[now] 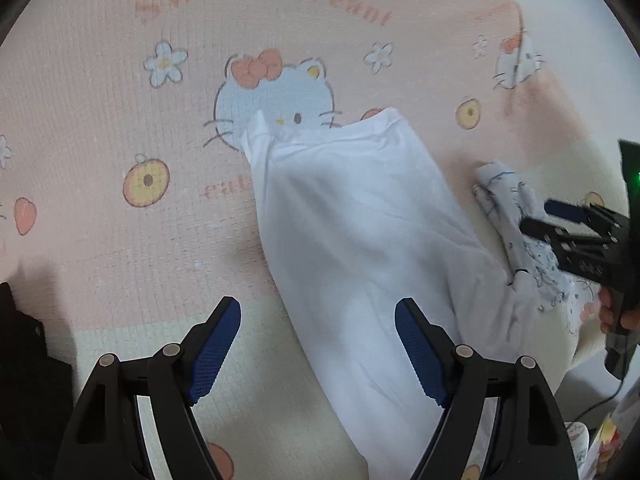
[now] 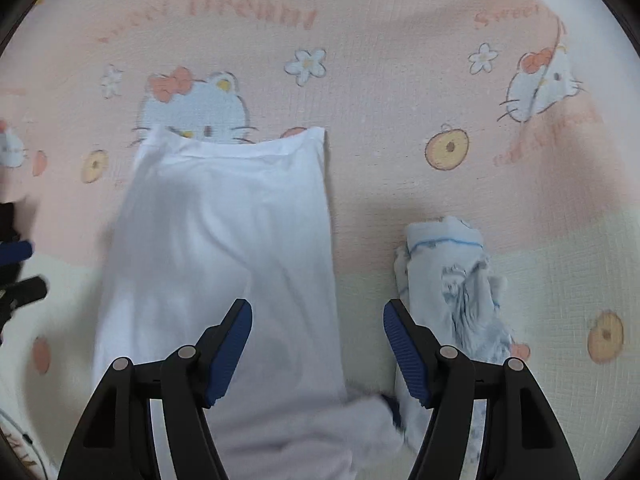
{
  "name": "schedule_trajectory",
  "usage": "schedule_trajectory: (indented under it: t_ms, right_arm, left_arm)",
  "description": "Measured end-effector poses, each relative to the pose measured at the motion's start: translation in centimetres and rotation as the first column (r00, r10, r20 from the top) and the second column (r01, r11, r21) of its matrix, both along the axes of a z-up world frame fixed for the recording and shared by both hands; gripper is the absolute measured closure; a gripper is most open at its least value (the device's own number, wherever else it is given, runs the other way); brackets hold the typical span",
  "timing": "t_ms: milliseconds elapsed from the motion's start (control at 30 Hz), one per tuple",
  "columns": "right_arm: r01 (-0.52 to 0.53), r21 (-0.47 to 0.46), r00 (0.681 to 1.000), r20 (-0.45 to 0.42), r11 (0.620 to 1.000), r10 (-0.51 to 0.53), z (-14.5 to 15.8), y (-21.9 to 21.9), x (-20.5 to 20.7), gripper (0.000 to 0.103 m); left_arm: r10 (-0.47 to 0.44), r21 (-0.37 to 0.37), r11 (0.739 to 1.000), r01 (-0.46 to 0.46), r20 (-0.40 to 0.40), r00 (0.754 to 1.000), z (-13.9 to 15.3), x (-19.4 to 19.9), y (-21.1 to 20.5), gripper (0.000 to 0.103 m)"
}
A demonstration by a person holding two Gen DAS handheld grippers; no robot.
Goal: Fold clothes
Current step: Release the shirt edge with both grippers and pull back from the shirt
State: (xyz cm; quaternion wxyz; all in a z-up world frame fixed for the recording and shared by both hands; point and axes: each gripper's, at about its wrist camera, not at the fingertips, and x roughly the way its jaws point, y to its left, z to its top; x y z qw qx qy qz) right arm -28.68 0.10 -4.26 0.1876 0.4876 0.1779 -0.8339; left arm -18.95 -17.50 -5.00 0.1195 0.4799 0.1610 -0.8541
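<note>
A white garment point(image 1: 352, 216) point(image 2: 224, 240) lies folded into a long strip on the pink cartoon-cat blanket point(image 1: 100, 100) point(image 2: 380, 100). Beside it on the right sits a rolled-up pale printed garment point(image 1: 516, 216) point(image 2: 452, 276). My left gripper point(image 1: 318, 344) hovers open above the strip's near left edge, nothing between its blue pads. My right gripper point(image 2: 318, 350) is open too, over the gap between the strip and the roll, holding nothing. In the left wrist view the right gripper point(image 1: 560, 220) shows at the right edge above the roll, with a hand point(image 1: 616, 316) on its handle.
The blanket turns cream point(image 2: 560, 280) toward the near side. A dark object point(image 1: 24, 360) lies at the left edge of the left wrist view. A cable point(image 1: 600, 400) and small items point(image 1: 604, 440) sit at its lower right. The left gripper's fingers point(image 2: 16, 272) show at the right wrist view's left edge.
</note>
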Motion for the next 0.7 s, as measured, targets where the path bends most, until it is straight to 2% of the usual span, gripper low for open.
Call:
schedule_trajectory:
  t_ms: [100,167,333,433,533,600,700]
  right_arm:
    - [-0.006,-0.033,0.999,0.031,0.999,0.007,0.6,1.2,1.9,0.035]
    - [0.013,-0.050,1.000,0.020,0.999,-0.012,0.9,2.3,3.2,0.035]
    - [0.044,-0.083,0.999,-0.008,0.996,-0.045,-0.1,4.0,6.1,0.032]
    - [0.058,-0.130,0.998,0.010,0.990,-0.057,-1.2,4.5,7.7,0.032]
    - [0.075,-0.190,0.997,0.031,0.979,-0.070,-2.6,4.7,9.3,0.032]
    - [0.089,-0.235,0.996,0.041,0.968,-0.082,-3.6,5.0,10.4,0.032]
    - [0.126,-0.297,0.991,0.084,0.946,-0.106,-5.1,5.7,11.5,0.032]
  left_arm:
    - [-0.016,-0.037,0.999,0.014,-0.035,0.999,0.7,1.0,1.5,0.024]
    - [-0.022,-0.054,0.998,0.019,-0.056,0.998,1.2,1.9,2.4,0.024]
    - [-0.022,-0.057,0.998,0.017,-0.087,0.996,1.5,3.9,4.3,0.024]
    - [-0.028,-0.039,0.999,0.023,-0.119,0.993,1.2,5.2,5.3,0.024]
    - [0.047,0.033,0.999,-0.042,-0.153,0.987,0.3,6.7,5.4,0.024]
    - [0.107,0.122,0.989,-0.087,-0.167,0.980,-0.8,7.7,5.1,0.024]
    - [0.156,0.171,0.976,-0.133,-0.129,0.979,-2.6,8.4,5.4,0.024]
